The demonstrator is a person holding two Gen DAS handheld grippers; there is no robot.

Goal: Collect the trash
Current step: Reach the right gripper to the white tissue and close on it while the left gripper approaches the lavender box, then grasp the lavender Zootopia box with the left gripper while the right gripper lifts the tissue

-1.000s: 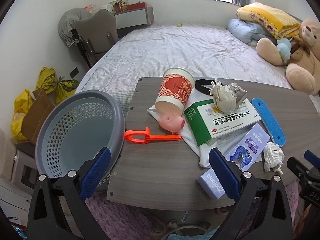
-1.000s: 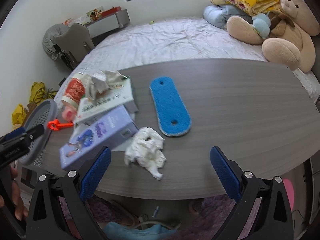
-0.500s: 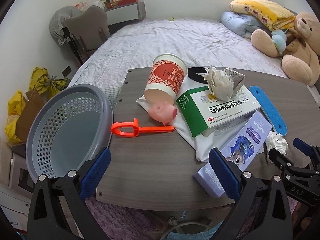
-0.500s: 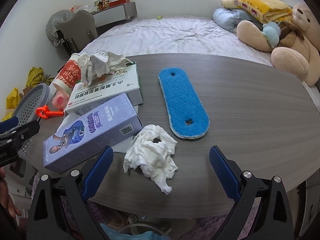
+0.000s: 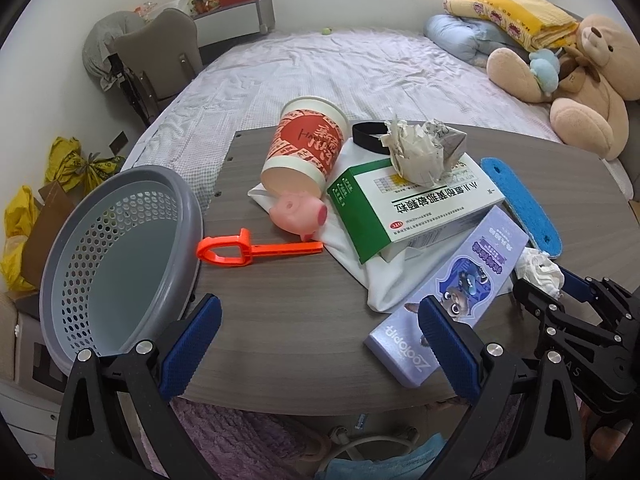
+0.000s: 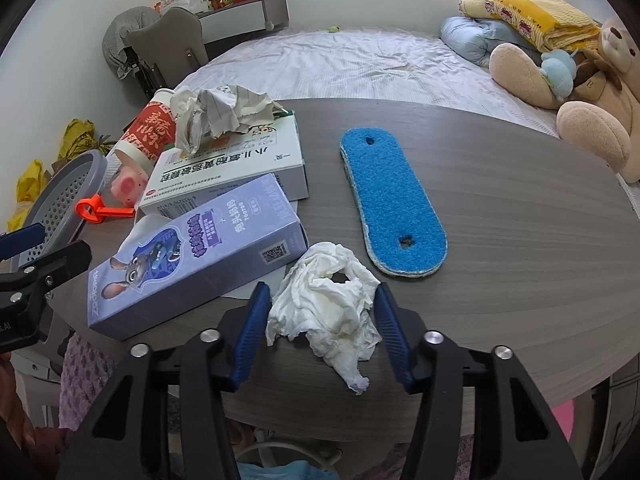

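A crumpled white tissue [image 6: 326, 296] lies on the grey wood table [image 6: 520, 240] near its front edge. My right gripper [image 6: 322, 330] has its blue pads on either side of the tissue, half closed and touching it; it also shows in the left wrist view [image 5: 560, 292]. A crumpled paper ball [image 5: 420, 148] sits on a green-and-white box [image 5: 412, 204]. A red paper cup [image 5: 304, 148] lies tipped beside it. My left gripper [image 5: 320, 344] is open and empty over the table's front edge, next to a grey perforated basket [image 5: 100, 264].
A purple box [image 6: 196, 252], a blue oval pad [image 6: 390, 204], an orange plastic clip [image 5: 256, 248], a pink pig toy [image 5: 298, 214] and a white cloth [image 5: 384, 276] lie on the table. A bed with a teddy bear [image 5: 576, 88] stands behind.
My right gripper has moved forward over the tissue and its jaws have narrowed around it. The left gripper has shifted slightly toward the table and stays open.
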